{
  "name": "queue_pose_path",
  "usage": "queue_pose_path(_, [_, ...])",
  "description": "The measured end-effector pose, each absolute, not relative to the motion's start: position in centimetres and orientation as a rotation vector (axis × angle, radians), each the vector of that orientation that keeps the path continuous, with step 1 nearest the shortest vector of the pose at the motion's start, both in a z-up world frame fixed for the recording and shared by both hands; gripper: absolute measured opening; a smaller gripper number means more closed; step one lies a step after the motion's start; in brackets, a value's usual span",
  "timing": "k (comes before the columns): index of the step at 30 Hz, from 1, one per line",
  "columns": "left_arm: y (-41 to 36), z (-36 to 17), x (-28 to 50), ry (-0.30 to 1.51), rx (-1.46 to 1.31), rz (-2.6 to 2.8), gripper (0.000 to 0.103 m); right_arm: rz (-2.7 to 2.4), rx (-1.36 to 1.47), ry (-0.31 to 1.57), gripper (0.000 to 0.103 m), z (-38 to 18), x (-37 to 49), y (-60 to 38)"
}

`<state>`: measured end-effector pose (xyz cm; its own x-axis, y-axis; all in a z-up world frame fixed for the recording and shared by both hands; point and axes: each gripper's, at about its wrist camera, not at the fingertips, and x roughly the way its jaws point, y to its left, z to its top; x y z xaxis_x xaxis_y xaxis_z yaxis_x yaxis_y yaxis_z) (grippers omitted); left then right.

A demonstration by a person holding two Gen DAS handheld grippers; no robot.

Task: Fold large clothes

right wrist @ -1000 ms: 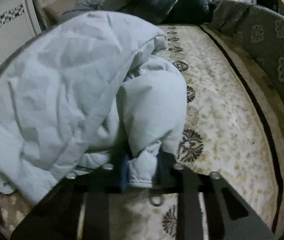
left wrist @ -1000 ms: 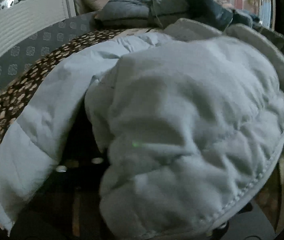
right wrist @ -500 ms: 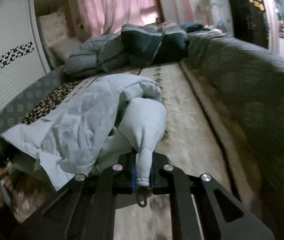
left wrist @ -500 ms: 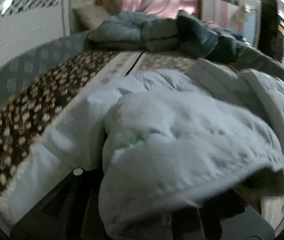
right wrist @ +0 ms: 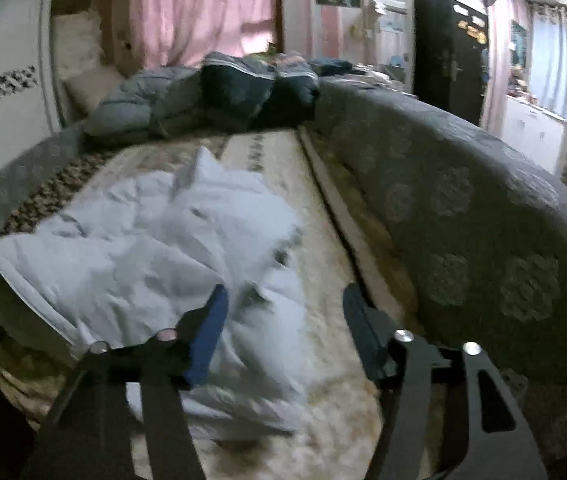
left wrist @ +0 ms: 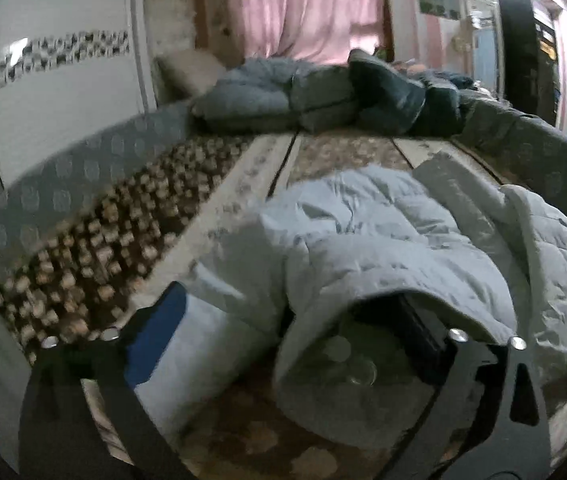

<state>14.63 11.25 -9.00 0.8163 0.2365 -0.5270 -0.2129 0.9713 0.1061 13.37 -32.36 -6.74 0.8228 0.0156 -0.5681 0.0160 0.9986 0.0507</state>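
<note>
Pale blue padded jacket (left wrist: 383, 240) lies in rumpled heap on patterned bed cover (left wrist: 95, 256), near foot of bed. Half a second ago both grippers pinched its fabric — now neither does. Left gripper (left wrist: 295, 344) spread wide, jaws just opened; jacket hem droops between fingers, unpressed. Right gripper (right wrist: 283, 320) jaws just opened too, spread above jacket edge, nothing clamped. Likely one fold laid down — next grip point needed. Folded dark garments (right wrist: 219, 92) stacked at headboard end.

Pale-blue padded jacket (left wrist: 383, 240) — crumpled, loosely doubled over on bed.
</note>
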Motion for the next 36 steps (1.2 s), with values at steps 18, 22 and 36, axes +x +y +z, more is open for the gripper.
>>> queue_pose_path(18, [23.5, -9.9, 16.6, 0.575, 0.085, 0.451, 0.100, 0.002, 0.014, 0.801, 0.072, -15.0, 26.8, -25.5])
queue_pose_path(22, [24.6, -13.0, 19.4, 0.654, 0.065, 0.431, 0.100, 0.058, 0.012, 0.834, 0.054, -15.7, 28.6, -24.8])
queue_pose_path(36, [24.7, -24.5, 28.9, 1.048, 0.101, 0.359, 0.021, -0.028, -0.073, 0.636, 0.000, -10.7, 32.1, -28.6])
